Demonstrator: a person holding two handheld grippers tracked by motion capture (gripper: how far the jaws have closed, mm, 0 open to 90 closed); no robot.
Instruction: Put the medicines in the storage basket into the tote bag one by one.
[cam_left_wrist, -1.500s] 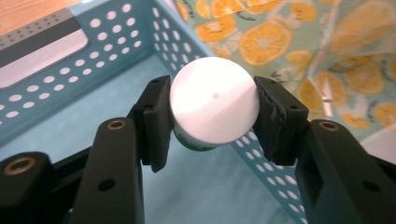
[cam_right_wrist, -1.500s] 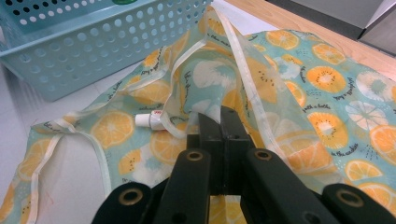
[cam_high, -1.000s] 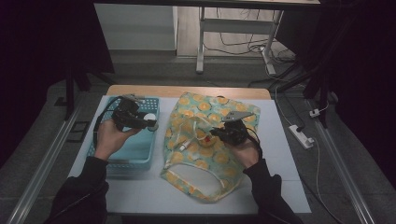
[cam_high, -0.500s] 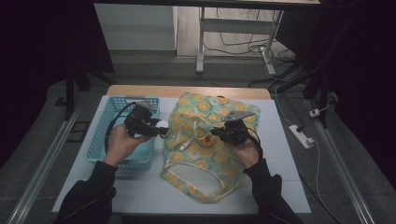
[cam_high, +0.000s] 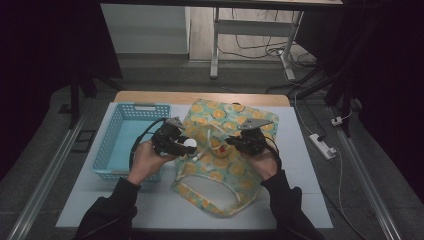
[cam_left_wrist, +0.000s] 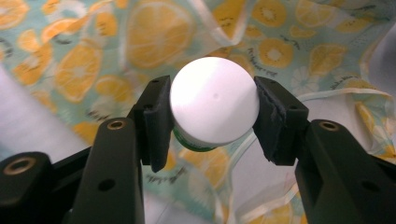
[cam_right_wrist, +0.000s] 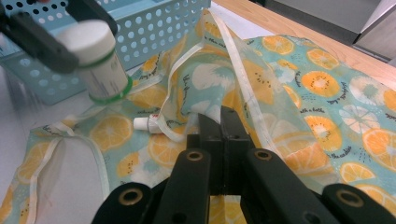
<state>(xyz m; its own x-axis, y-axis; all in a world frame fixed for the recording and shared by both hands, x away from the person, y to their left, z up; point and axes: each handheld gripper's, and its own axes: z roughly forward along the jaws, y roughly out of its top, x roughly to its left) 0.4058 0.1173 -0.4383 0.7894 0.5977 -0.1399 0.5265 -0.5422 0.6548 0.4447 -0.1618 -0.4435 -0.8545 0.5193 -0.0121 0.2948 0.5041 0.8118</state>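
Small white round-capped plastic bottle (cam_left_wrist: 214, 108), green-banded base, upright above the citrus-print fabric bag's left edge. Teal orange-slice drawstring cloth bag (cam_high: 227, 150) lies flat mid-table, mouth gaping toward 6 o'clock.

The right gripper (cam_right_wrist: 219, 122), jaws closed, pinches the bag (cam_right_wrist: 289, 93); at ten o'clock, the left gripper (cam_right_wrist: 60, 32) holds a bottle (cam_right_wrist: 100, 65).
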